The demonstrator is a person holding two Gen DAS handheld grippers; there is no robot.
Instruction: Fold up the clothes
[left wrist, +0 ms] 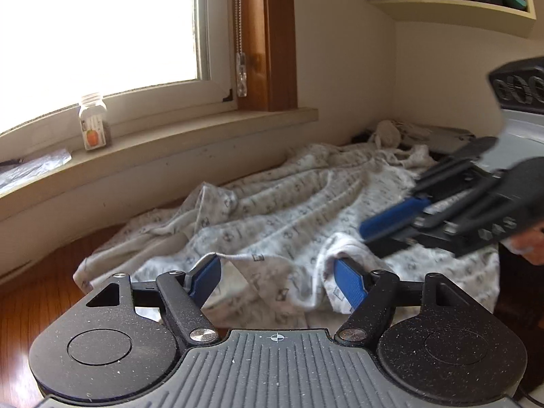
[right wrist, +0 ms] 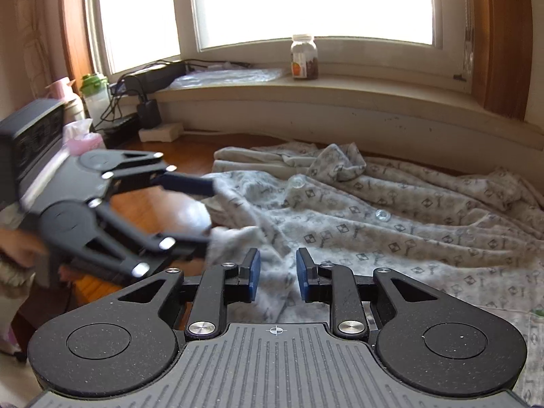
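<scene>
Left gripper (left wrist: 277, 280) agape, patterned garment (left wrist: 292, 210), orange-labelled jar (left wrist: 93, 125)

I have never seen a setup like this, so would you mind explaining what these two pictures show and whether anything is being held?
These are no robot arms: a person holds a two-finger gripper in each hand, each carrying a fisheye camera looking along its fingers. One picture looks out from the left gripper, the other from the right gripper; each also catches the other gripper from the side. A crumpled patterned garment lies on the wooden surface below a windowsill with a jar. Both grippers are open and hold nothing; the left one straddles a cloth edge.
</scene>
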